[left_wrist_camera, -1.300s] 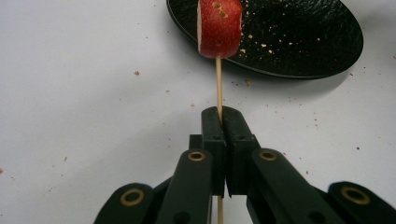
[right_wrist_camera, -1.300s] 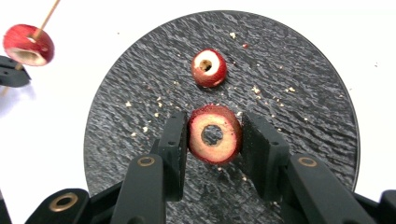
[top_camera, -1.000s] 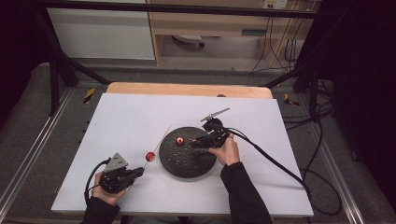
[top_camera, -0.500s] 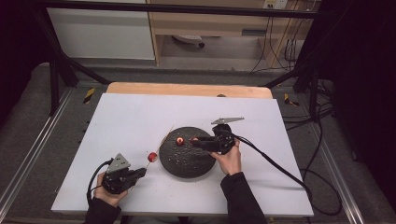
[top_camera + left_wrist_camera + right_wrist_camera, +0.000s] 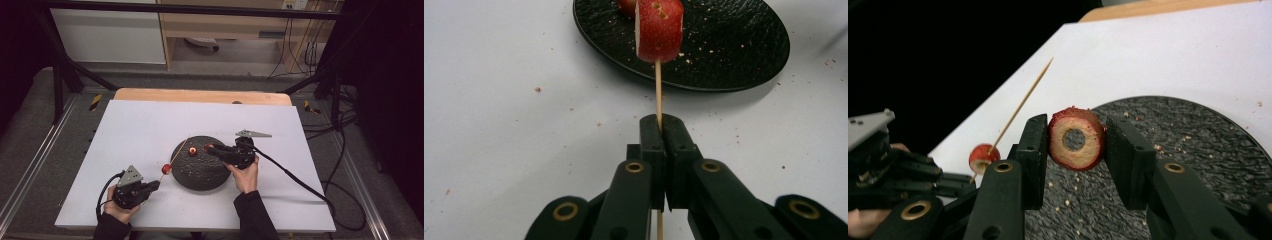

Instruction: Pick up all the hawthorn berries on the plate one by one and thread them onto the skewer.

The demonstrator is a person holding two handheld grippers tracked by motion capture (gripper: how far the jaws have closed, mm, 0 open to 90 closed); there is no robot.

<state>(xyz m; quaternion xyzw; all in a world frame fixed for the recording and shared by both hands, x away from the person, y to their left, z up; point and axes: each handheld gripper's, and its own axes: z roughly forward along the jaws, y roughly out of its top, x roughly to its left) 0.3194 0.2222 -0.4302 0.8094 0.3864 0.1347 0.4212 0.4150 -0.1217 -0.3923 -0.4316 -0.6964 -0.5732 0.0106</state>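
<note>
My left gripper [image 5: 155, 186] [image 5: 663, 125] is shut on the lower end of a thin wooden skewer [image 5: 657, 85], near the table's front left. The skewer [image 5: 176, 155] slants up over the rim of the black plate [image 5: 200, 175]. A red-skinned fruit slice [image 5: 166, 169] [image 5: 659, 30] is threaded on it. My right gripper [image 5: 212, 149] [image 5: 1075, 135] is shut on a cored ring slice [image 5: 1088, 150] just above the plate [image 5: 1198, 135], facing the skewer [image 5: 1020, 107]. Another red piece [image 5: 192, 151] lies on the plate.
The plate sits mid-table on a white board [image 5: 150, 125], with crumbs scattered on both. A wooden tabletop edge [image 5: 200, 95] runs behind the board. Cables [image 5: 300, 180] trail off to the right. Metal frame rails [image 5: 30, 165] flank the table.
My right gripper has shifted slightly to the right and rolled level with the ring slice in it. The left gripper and skewer have barely moved.
</note>
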